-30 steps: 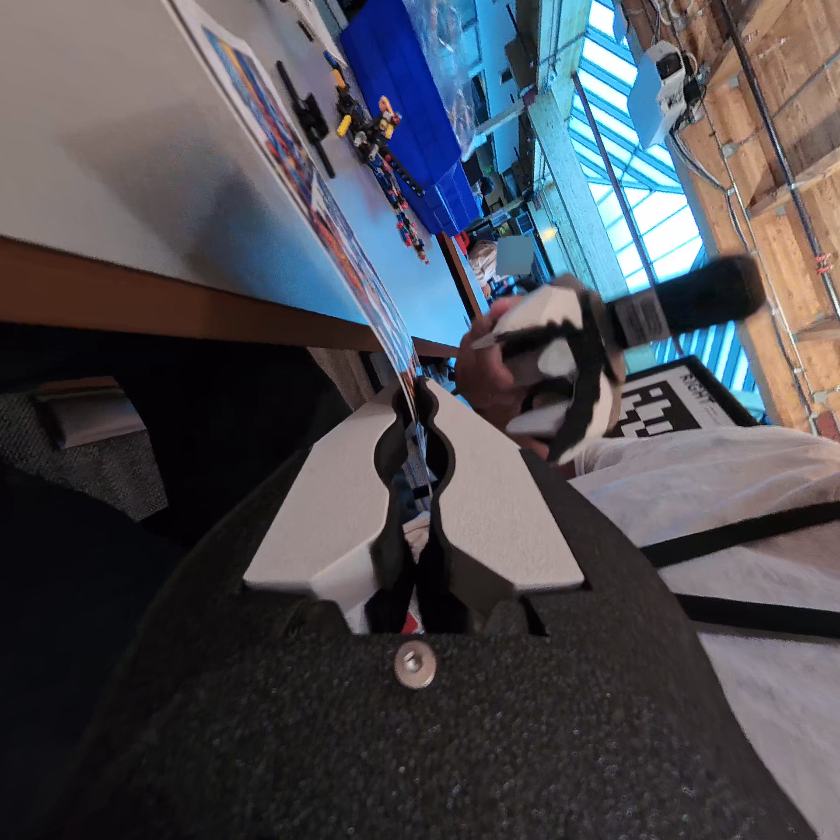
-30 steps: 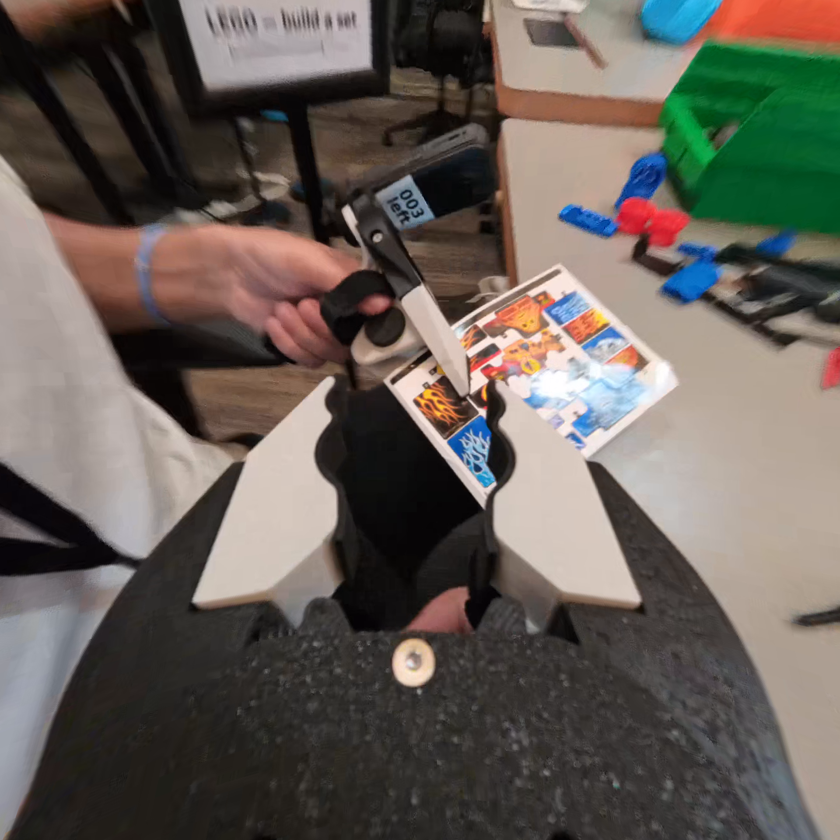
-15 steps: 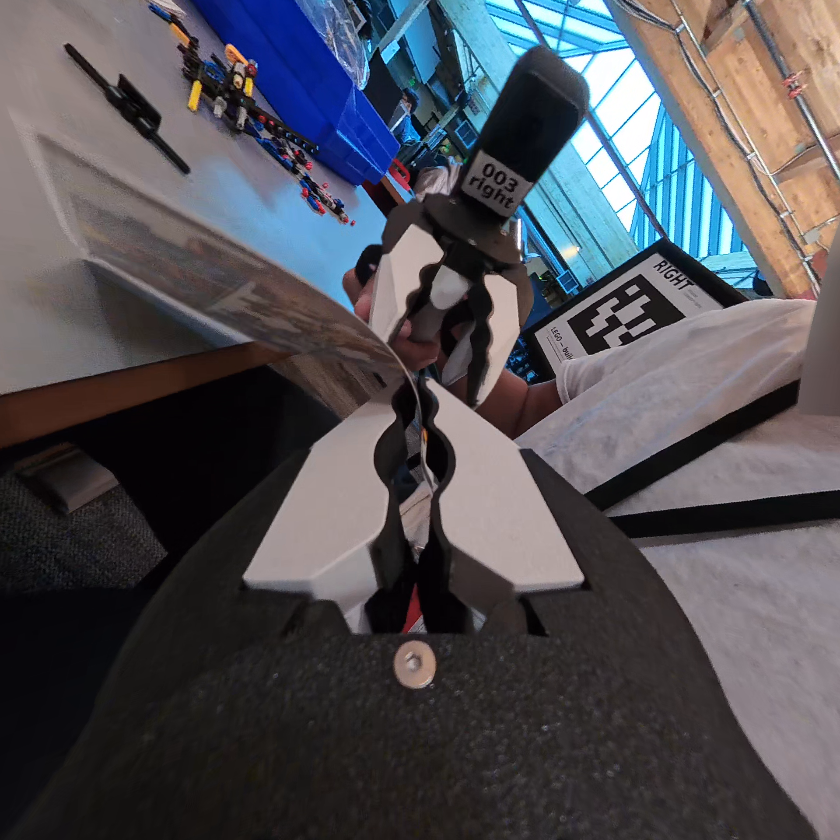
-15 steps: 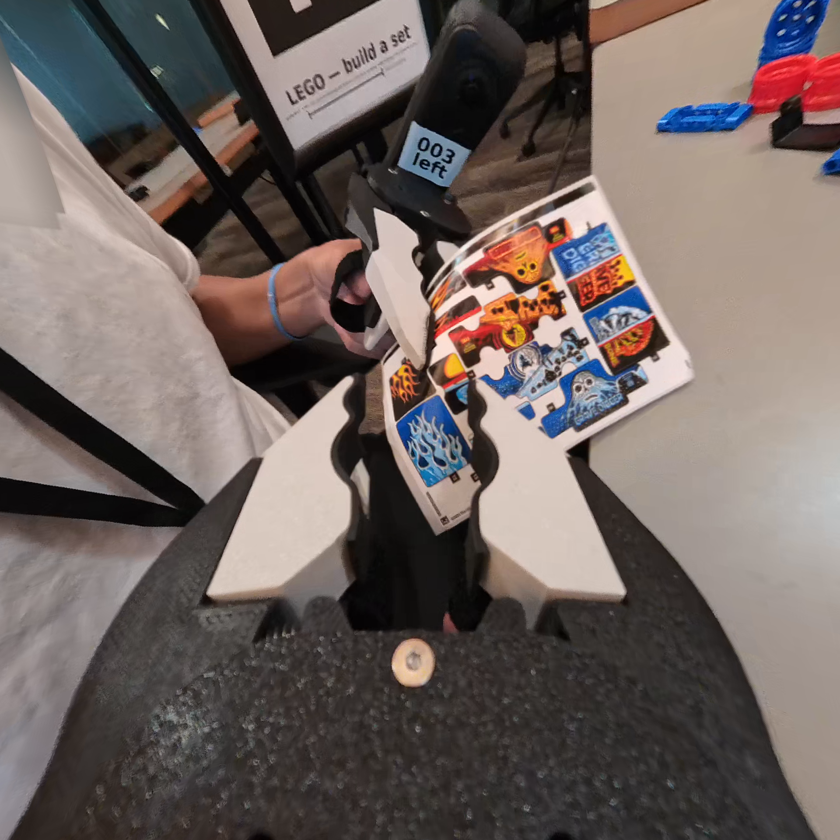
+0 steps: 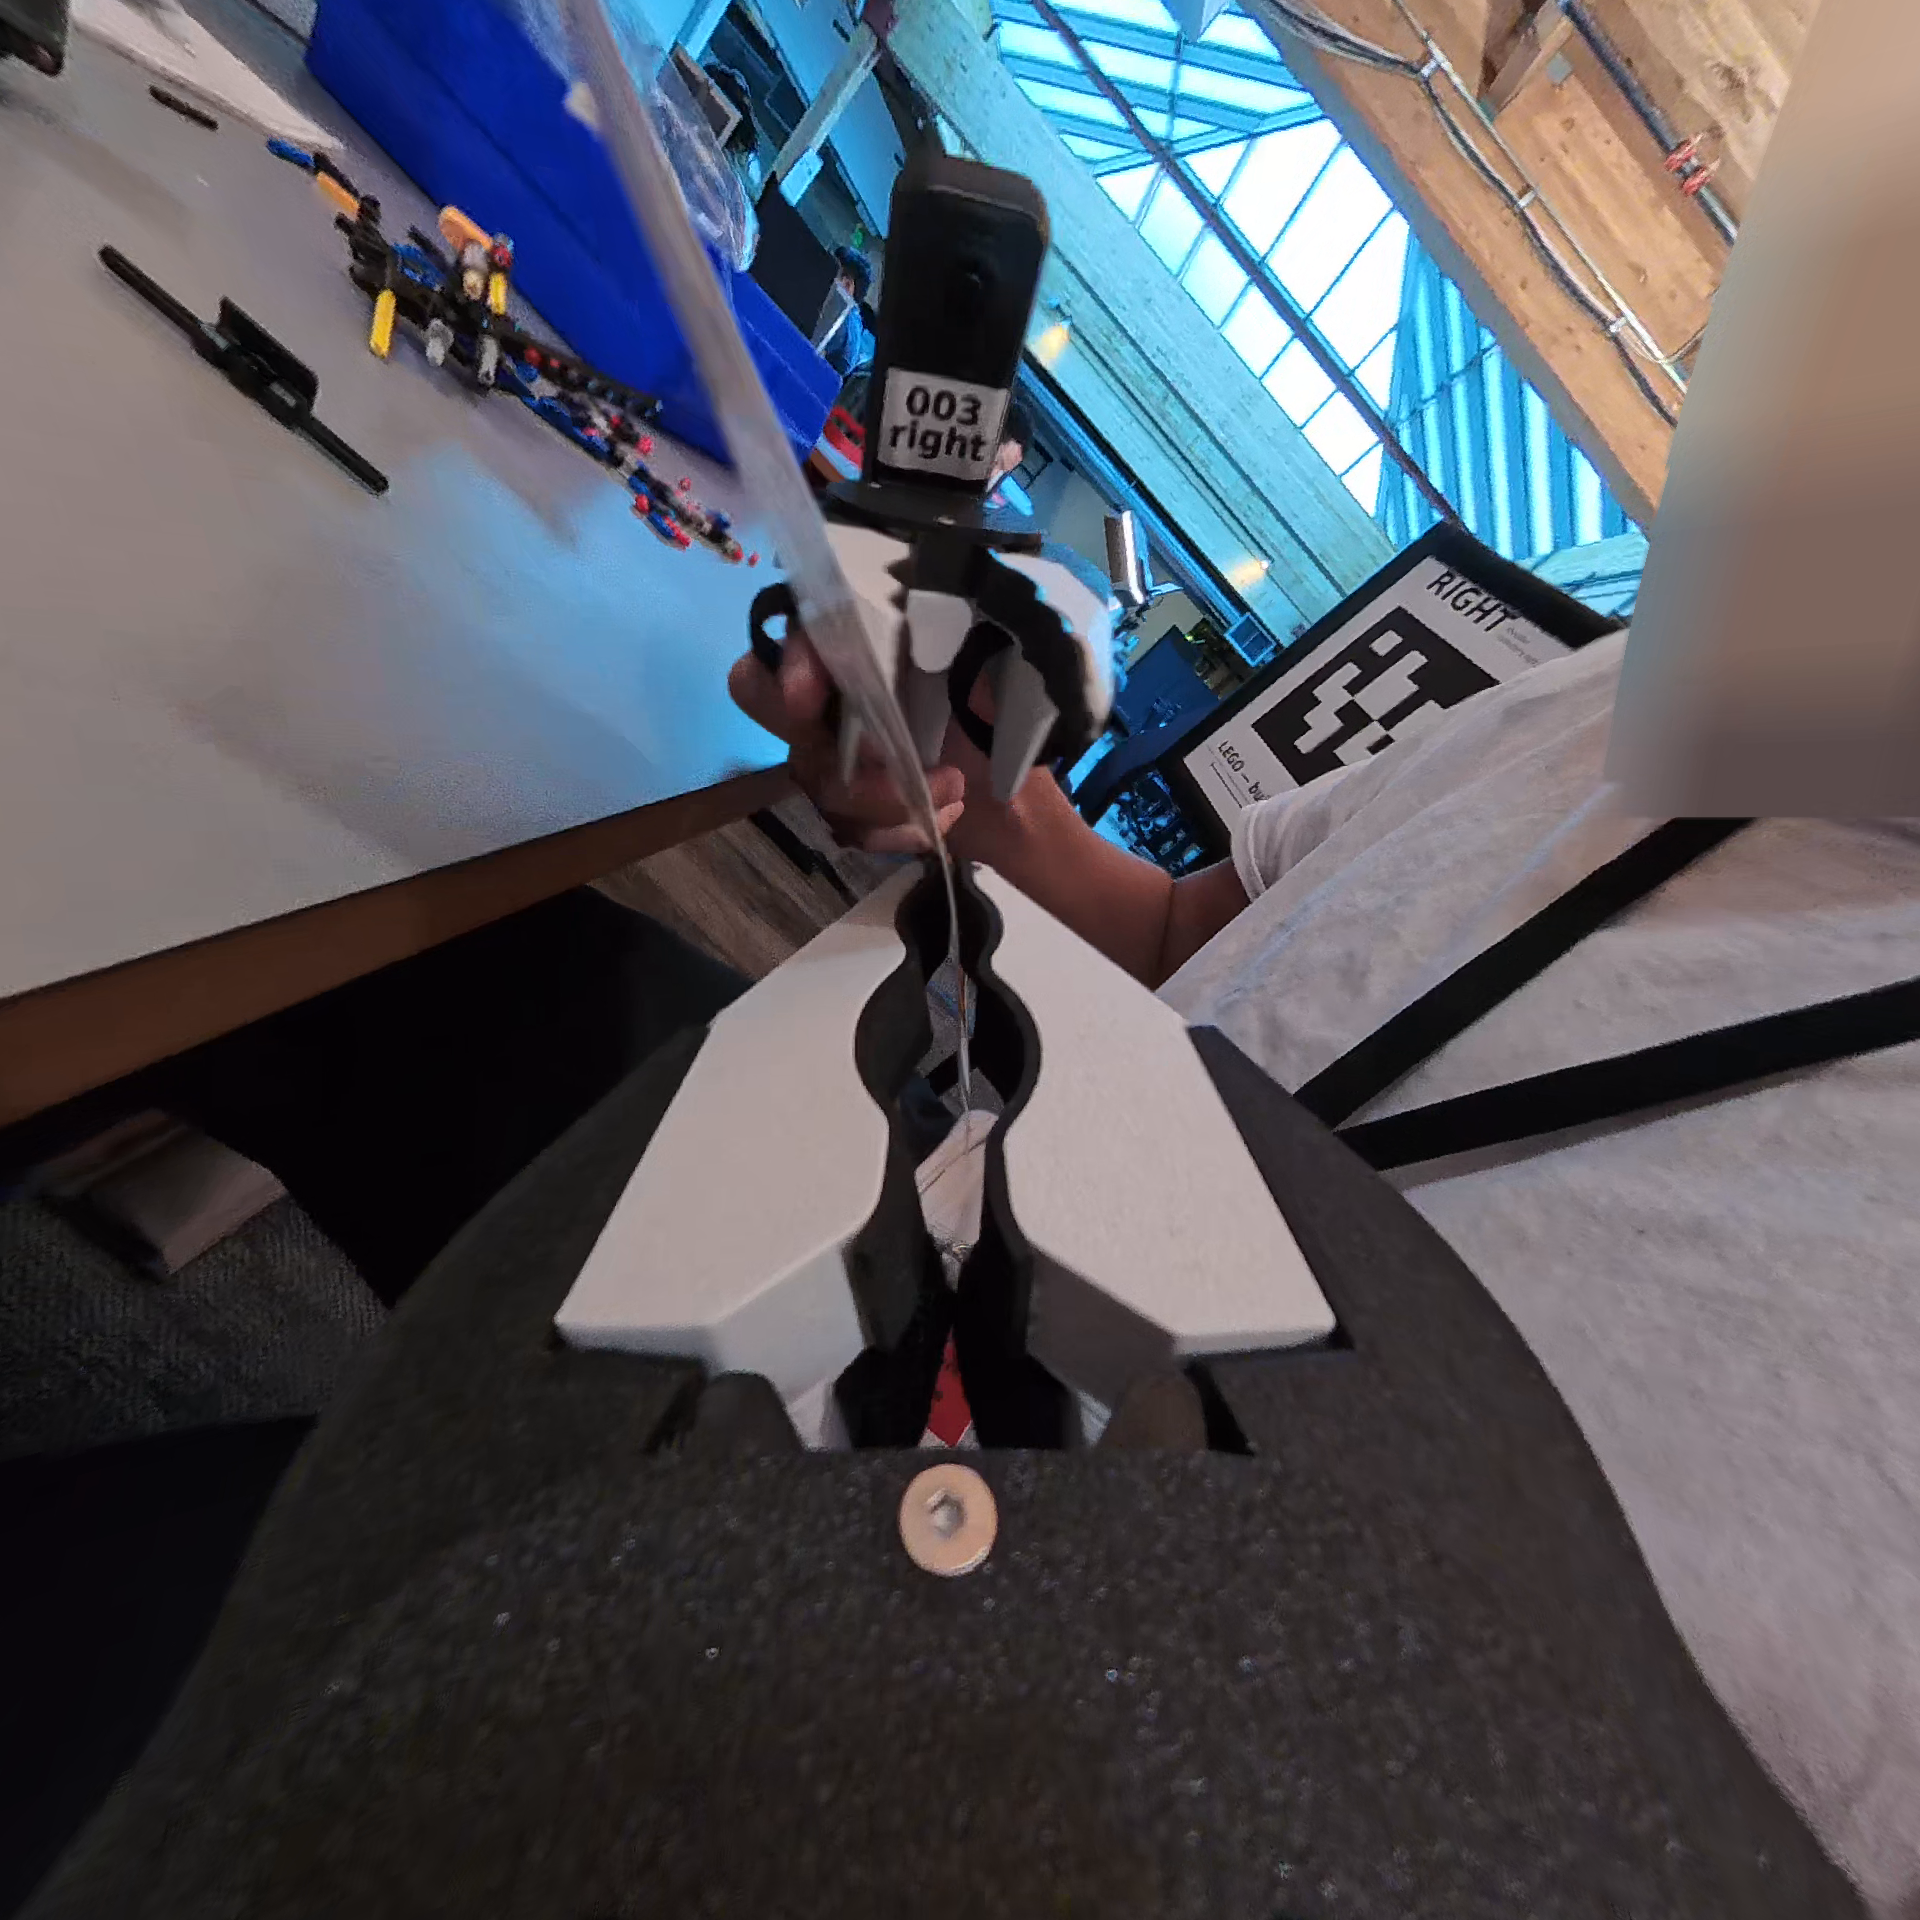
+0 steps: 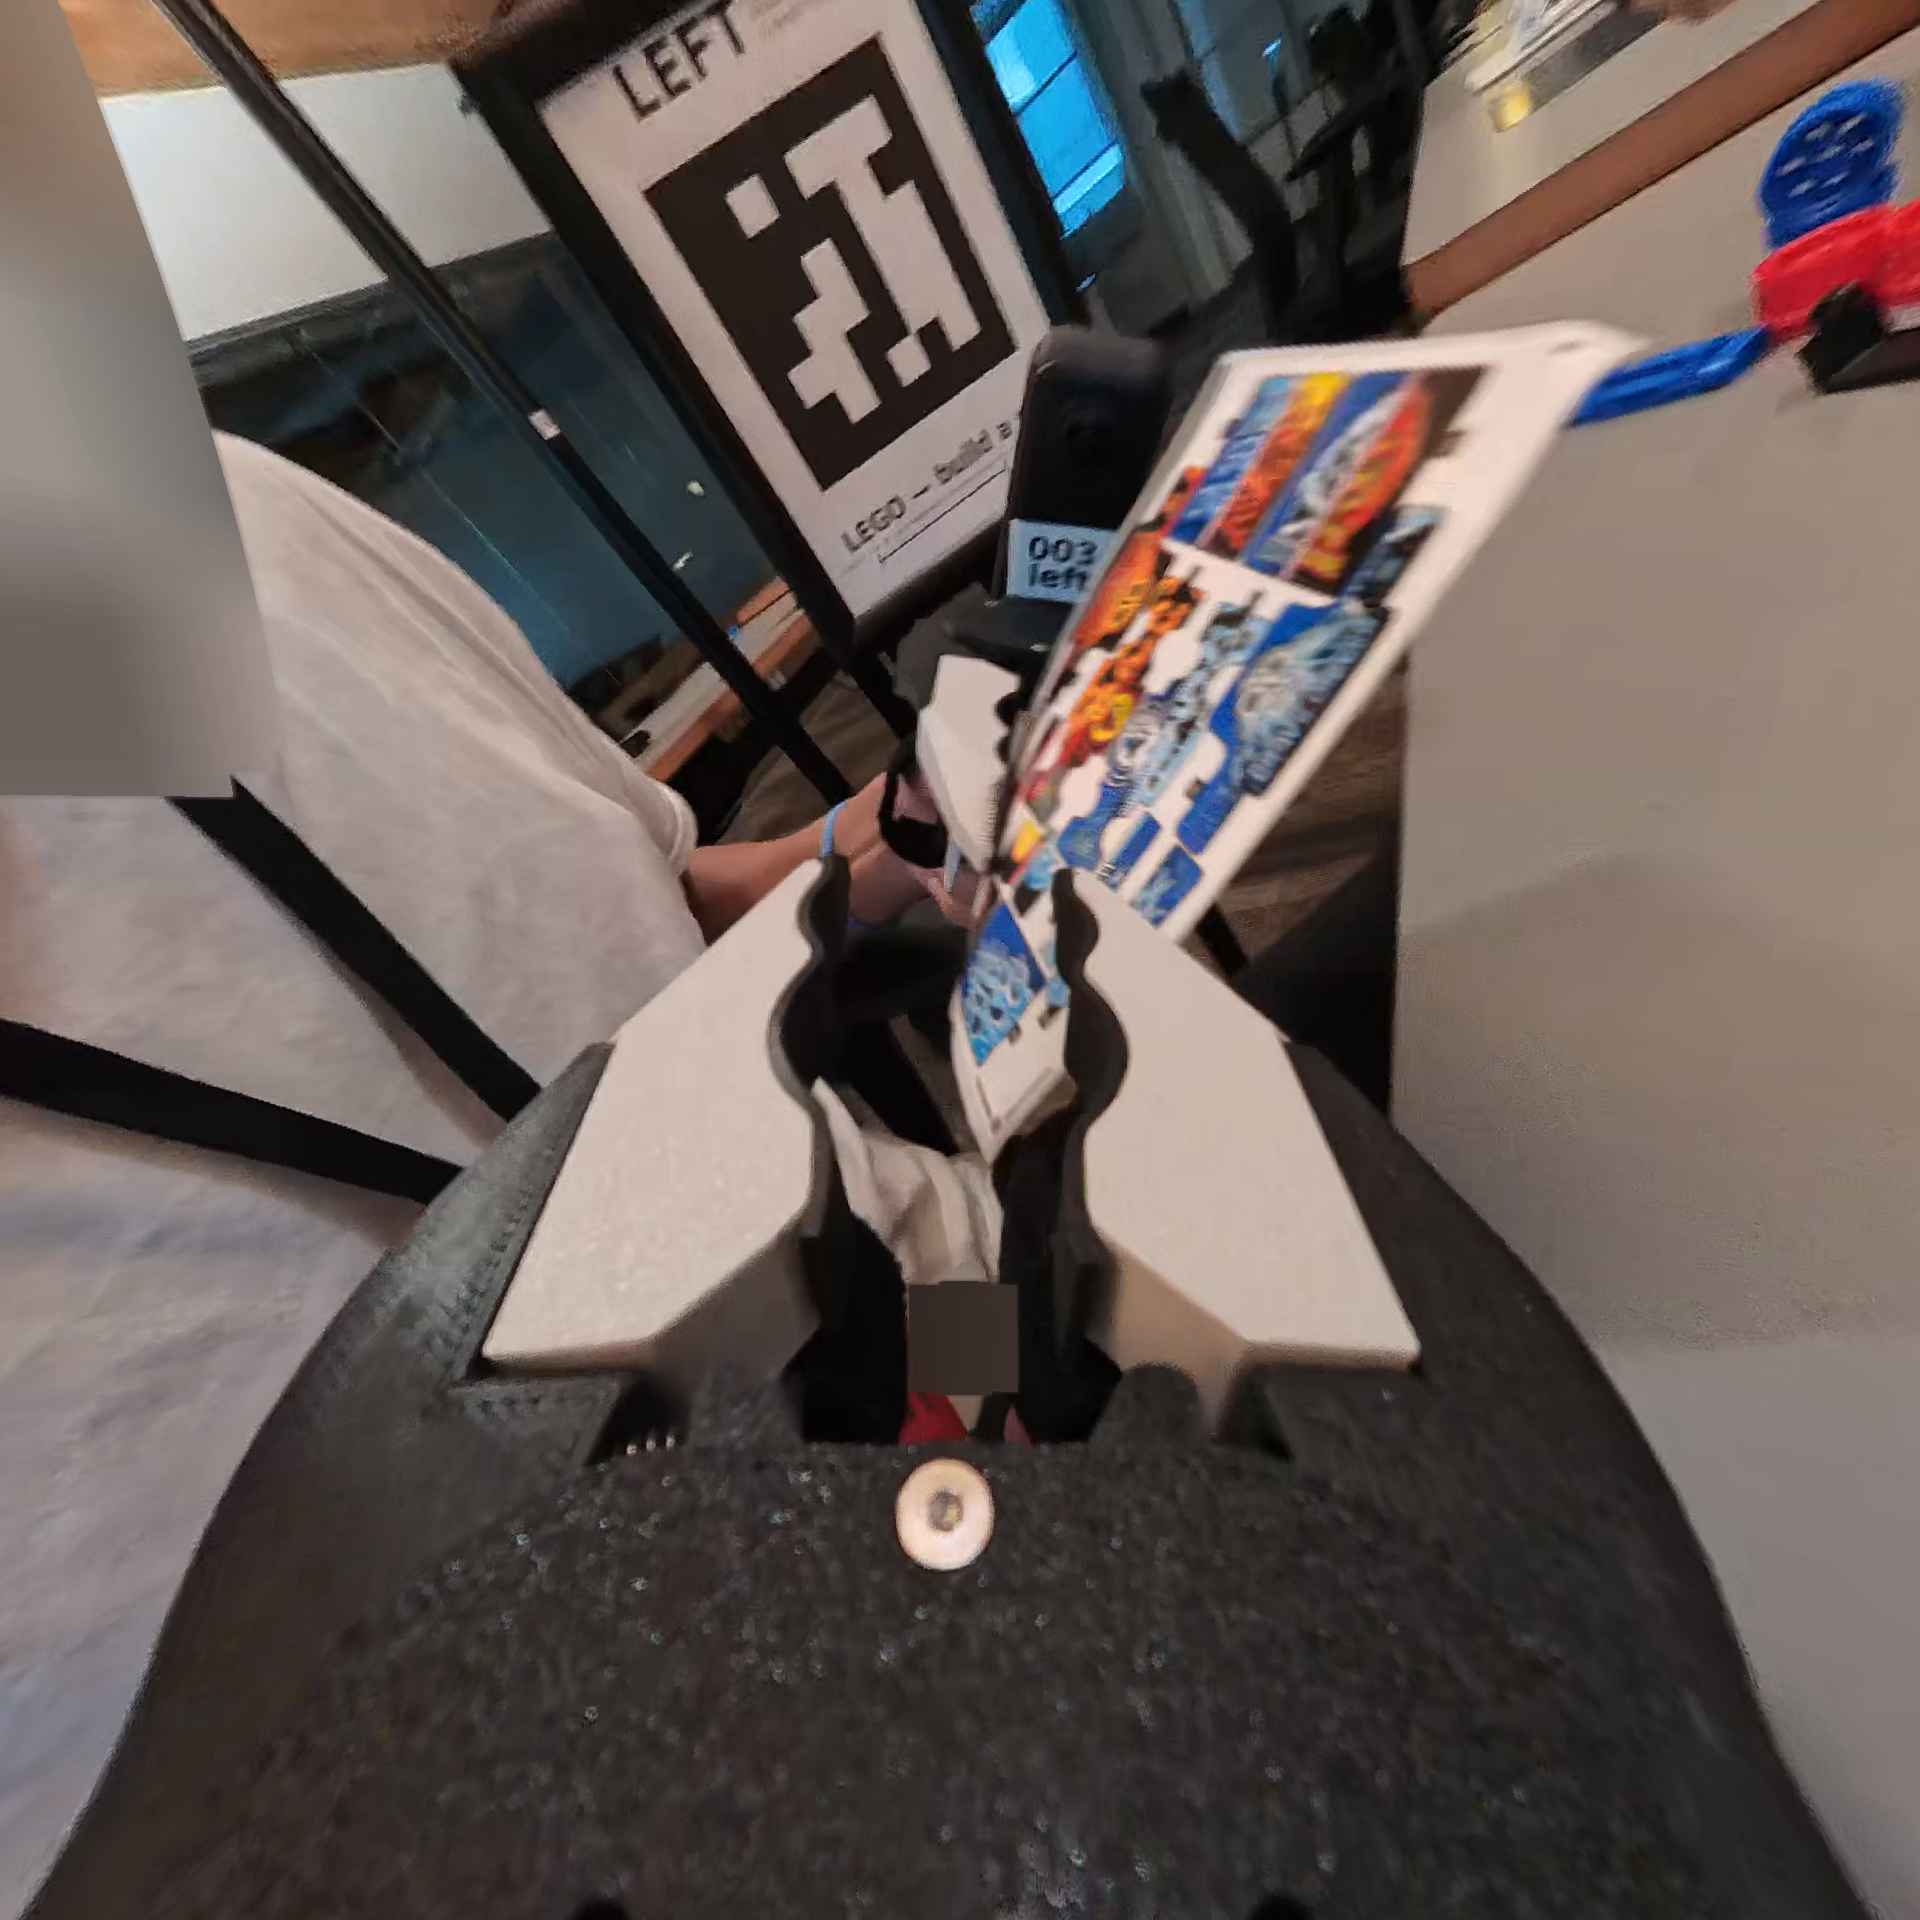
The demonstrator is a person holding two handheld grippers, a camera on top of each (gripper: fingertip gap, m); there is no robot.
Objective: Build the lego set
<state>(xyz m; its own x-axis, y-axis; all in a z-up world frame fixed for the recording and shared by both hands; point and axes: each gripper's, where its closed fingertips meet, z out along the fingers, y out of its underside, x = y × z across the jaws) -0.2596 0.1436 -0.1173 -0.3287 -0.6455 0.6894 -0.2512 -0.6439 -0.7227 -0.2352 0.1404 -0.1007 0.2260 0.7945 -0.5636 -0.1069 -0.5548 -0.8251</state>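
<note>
A sticker sheet (image 6: 1247, 623) with orange and blue flame designs is held up off the grey table (image 6: 1662, 831). My left gripper (image 5: 951, 883) is shut on its lower edge; in the left wrist view the sheet (image 5: 790, 499) shows edge-on, rising to the upper left. My right gripper (image 6: 943, 891) is open, with the sheet's lower corner between its fingers, close to the right one. Each gripper shows in the other's view: the right gripper (image 5: 930, 764) behind the sheet, the left gripper (image 6: 977, 821) pinching it. A partly built black and yellow lego assembly (image 5: 436, 301) lies on the table.
A black axle piece (image 5: 249, 364) and small loose parts lie near a blue bin (image 5: 540, 208). Blue and red parts (image 6: 1829, 239) lie at the far right of the table. Marker signs on stands (image 6: 831, 260) (image 5: 1382, 686) flank the person in a white shirt. The grippers are tip to tip, or close to it.
The left gripper has lifted the sheet off the table and tilted it upright. The right gripper has moved in around the sheet's corner, and its fingers have narrowed.
</note>
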